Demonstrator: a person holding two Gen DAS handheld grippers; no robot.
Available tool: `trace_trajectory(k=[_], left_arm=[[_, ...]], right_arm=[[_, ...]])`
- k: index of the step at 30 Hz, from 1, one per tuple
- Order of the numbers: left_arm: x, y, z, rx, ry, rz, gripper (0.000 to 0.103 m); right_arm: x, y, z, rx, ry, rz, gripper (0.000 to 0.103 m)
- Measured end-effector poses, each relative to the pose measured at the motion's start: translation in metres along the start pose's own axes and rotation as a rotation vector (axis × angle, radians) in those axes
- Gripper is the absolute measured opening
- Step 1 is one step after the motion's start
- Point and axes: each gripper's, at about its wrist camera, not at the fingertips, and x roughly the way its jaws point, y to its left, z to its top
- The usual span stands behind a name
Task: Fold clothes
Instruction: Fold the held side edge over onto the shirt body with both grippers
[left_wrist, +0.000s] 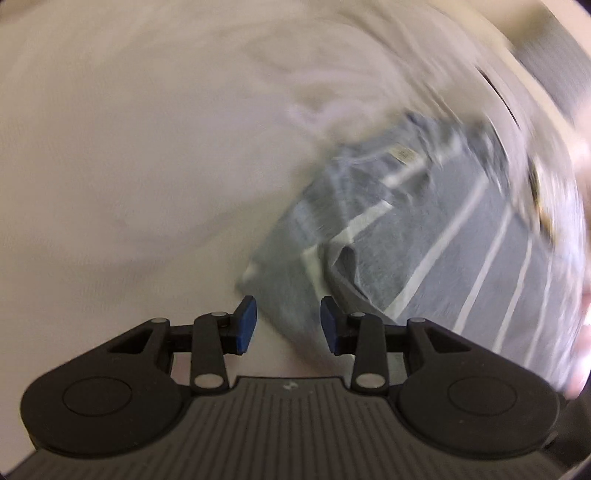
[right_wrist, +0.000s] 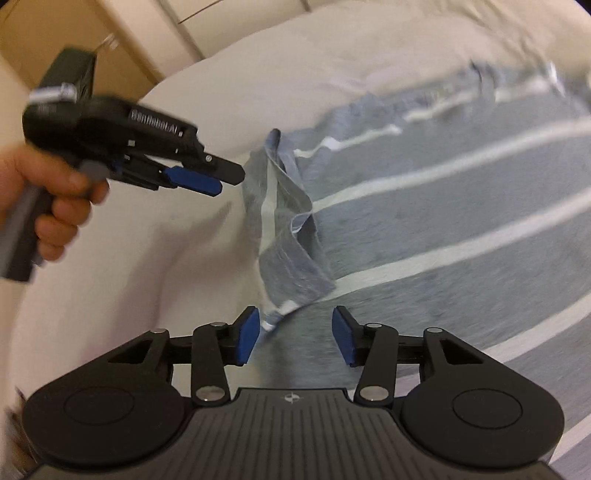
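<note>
A grey-blue garment with white stripes (right_wrist: 443, 206) lies spread on a white bed sheet (right_wrist: 129, 258). Its sleeve (right_wrist: 291, 251) is crumpled and folded over at the left edge. It also shows in the left wrist view (left_wrist: 424, 240), blurred. My right gripper (right_wrist: 295, 332) is open and empty, low over the sleeve's end. My left gripper (left_wrist: 288, 321) is open and empty just above the garment's near corner. The left gripper also shows in the right wrist view (right_wrist: 221, 181), held in a hand left of the sleeve.
The white sheet (left_wrist: 129, 166) covers the bed to the left of the garment. A beige cabinet or wall (right_wrist: 92, 37) stands beyond the bed's far left edge. A hand's skin (left_wrist: 580, 350) shows at the right edge.
</note>
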Motion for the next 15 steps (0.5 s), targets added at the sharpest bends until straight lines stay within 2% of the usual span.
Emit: trace_trajectory(k=[2, 4, 7, 10, 12, 13, 15], left_arm=[[0.006, -0.015, 0.008, 0.207, -0.018, -0.014, 0.032], [0.012, -0.025, 0.012, 0.371, -0.017, -0.026, 0.032], [0.023, -0.029, 0.019, 0.484, 0.014, -0.049, 0.032], [0.038, -0.025, 0.026, 0.479, 0.066, -0.071, 0.032], [0.048, -0.020, 0.031, 0.409, 0.097, -0.083, 0.031], [0.051, -0.016, 0.032, 0.363, 0.104, -0.070, 0.025], [0.048, -0.007, 0.033, 0.282, 0.086, -0.042, 0.022]], right_arm=[[0.005, -0.006, 0.000, 0.097, 0.011, 0.040, 0.047], [0.009, -0.009, 0.000, 0.141, 0.016, 0.057, 0.047], [0.014, -0.010, -0.001, 0.165, 0.017, 0.073, 0.048], [0.019, -0.011, -0.004, 0.198, 0.016, 0.079, 0.051], [0.022, -0.013, -0.006, 0.236, 0.010, 0.082, 0.051], [0.023, -0.015, -0.007, 0.262, 0.005, 0.085, 0.051], [0.024, -0.020, -0.007, 0.321, -0.013, 0.098, 0.051]])
